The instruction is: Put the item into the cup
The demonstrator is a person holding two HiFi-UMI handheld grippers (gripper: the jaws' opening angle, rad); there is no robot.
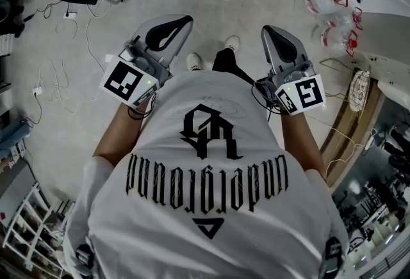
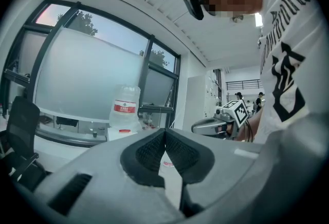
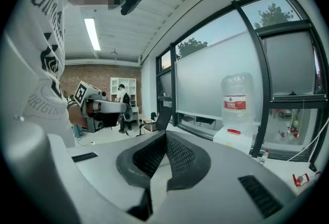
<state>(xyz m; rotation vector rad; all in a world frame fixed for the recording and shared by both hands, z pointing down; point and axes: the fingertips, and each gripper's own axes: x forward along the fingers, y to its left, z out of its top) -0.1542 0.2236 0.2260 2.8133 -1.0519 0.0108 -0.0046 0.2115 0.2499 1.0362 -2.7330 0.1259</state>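
Cup and item are out of sight in every view. The left gripper (image 1: 183, 20) at eleven o'clock and the right gripper (image 1: 268, 31) at one o'clock hang over the floor (image 1: 70, 60), both with fingers (image 2: 147, 152) pressed together on nothing.

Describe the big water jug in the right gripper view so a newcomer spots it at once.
Find the wall of dark-framed windows on the right. Before its frosted pane stands a white dispenser, and the clear water jug sits on top. Its red-and-white label sets it apart from the plain box beneath.
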